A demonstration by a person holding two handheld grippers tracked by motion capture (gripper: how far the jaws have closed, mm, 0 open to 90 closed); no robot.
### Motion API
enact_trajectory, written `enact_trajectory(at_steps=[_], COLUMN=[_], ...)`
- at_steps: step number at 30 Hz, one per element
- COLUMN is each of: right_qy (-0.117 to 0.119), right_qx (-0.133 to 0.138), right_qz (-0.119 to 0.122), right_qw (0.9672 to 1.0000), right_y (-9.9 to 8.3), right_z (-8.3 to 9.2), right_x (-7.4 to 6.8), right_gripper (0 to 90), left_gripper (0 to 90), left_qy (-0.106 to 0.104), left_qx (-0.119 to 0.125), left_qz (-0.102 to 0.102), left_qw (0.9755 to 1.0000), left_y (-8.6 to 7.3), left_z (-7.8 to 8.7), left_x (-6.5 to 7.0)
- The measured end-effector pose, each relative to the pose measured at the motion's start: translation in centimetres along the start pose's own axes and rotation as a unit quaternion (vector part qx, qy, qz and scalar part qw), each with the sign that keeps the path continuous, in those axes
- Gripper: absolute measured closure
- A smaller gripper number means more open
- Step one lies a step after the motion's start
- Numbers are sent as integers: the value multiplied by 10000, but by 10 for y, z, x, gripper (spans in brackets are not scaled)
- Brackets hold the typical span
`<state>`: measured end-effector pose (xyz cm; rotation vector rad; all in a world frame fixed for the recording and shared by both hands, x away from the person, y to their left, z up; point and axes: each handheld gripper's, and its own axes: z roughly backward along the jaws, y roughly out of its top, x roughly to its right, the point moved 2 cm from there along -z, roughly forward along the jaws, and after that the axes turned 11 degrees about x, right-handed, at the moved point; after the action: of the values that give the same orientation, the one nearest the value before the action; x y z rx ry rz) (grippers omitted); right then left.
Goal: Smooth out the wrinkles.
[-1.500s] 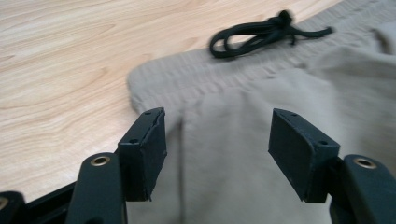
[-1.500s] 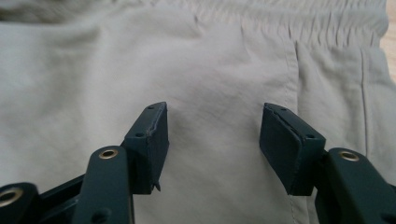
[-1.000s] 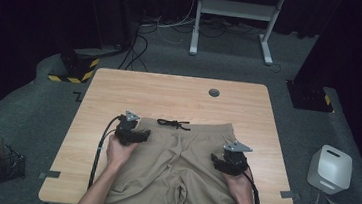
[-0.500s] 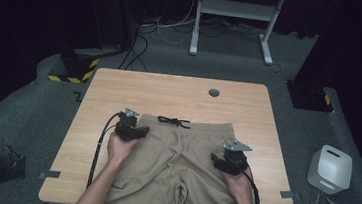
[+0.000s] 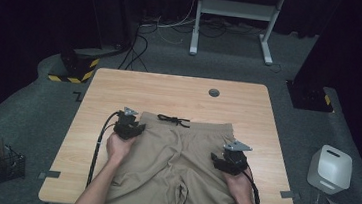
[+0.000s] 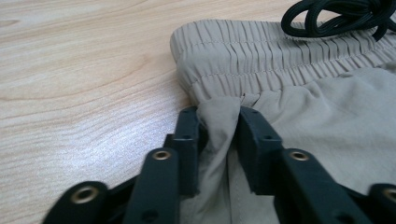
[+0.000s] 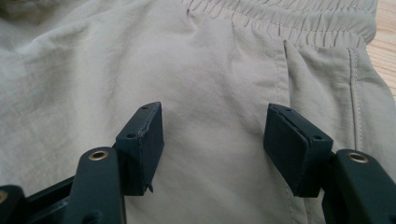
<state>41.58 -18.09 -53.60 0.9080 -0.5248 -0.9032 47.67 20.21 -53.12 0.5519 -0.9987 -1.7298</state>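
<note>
Khaki drawstring shorts [image 5: 182, 167] are lying flat on the near half of the wooden table [image 5: 180, 92], waistband away from the person. The left gripper [image 6: 218, 126] has just been closing — it is now pinching a fold of fabric just below the elastic waistband [image 6: 261, 51]. The right gripper [image 7: 212, 135] is hovering spread over the cloth near the side pocket seam [image 7: 280, 65]. Likely best: the right should be gathering a matching fold before any lift — keeping the black drawstring [image 5: 173, 119] free.
</note>
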Motion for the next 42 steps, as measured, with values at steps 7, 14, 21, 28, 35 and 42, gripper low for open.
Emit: enact_trajectory(at_steps=[7, 14, 21, 28, 35, 42], right_qy=[1, -28, 460, 985, 1052, 1100], right_qx=[-2, -1, 243, 48, -37, 52], right_qz=[3, -39, 72, 443, 683, 694], right_qw=[10000, 10000, 9986, 9941, 9921, 9915], right_y=[0, 2, 14, 18, 19, 28], right_z=[0, -1, 3, -10, -27, -45], right_x=[0, -1, -22, -52, -62, -66], right_gripper=[378, 396, 400, 397, 394, 395], left_gripper=[837, 858, 860, 868, 871, 872], left_qy=[-186, -392, -462, -565, -562, -499], left_qx=[110, 260, 267, 349, 382, 370], left_qz=[93, 237, 307, 500, 759, 773], left_qw=[9997, 9986, 9981, 9965, 9948, 9951], left_y=[4, 10, 15, 22, 21, 24], left_z=[6, 16, 18, 16, 15, 17], left_x=[1, 1, 0, -2, -13, -19])
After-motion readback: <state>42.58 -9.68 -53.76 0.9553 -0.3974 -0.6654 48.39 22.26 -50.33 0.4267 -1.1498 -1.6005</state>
